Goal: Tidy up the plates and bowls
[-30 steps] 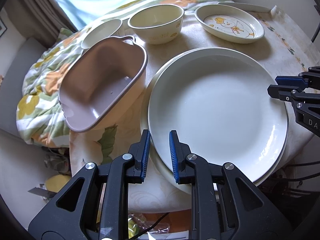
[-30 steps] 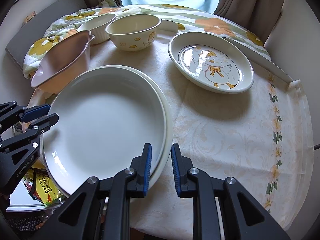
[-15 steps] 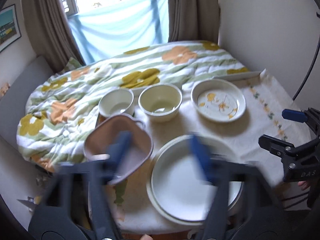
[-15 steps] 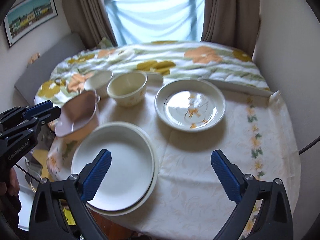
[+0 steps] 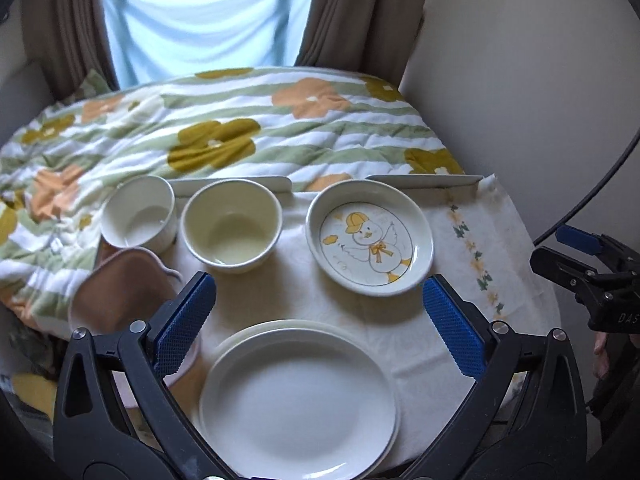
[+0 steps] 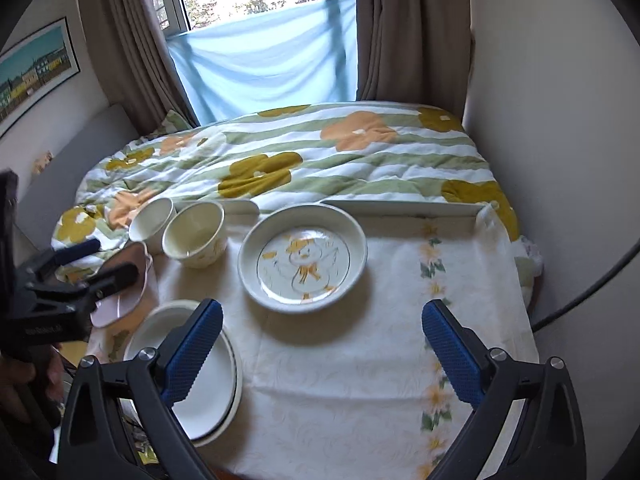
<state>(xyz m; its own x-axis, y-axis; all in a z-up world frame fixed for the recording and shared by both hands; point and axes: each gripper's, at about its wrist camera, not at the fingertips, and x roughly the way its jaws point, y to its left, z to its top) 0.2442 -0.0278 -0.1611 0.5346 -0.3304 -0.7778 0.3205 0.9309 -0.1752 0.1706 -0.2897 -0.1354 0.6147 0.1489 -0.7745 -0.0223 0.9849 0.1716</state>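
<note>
Both hand-held grippers stand wide, nothing between their pads: the left hand-held gripper (image 5: 318, 326) hangs over the stacked white plates (image 5: 298, 402), the right hand-held gripper (image 6: 322, 352) over bare worktop (image 6: 360, 380) just right of them. Beyond the plates sit the duck plate (image 5: 370, 236), cream bowl (image 5: 231, 224), white bowl (image 5: 138, 216); a pink tub (image 5: 120, 292) lies left.

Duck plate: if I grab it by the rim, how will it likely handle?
The duck plate looks like glazed ceramic, so probably stiff, breakable and fairly heavy for its size. Its glossy, sloped rim may slip between pads. It sits flat on the tablecloth, so pushing may drag the cloth.
</note>
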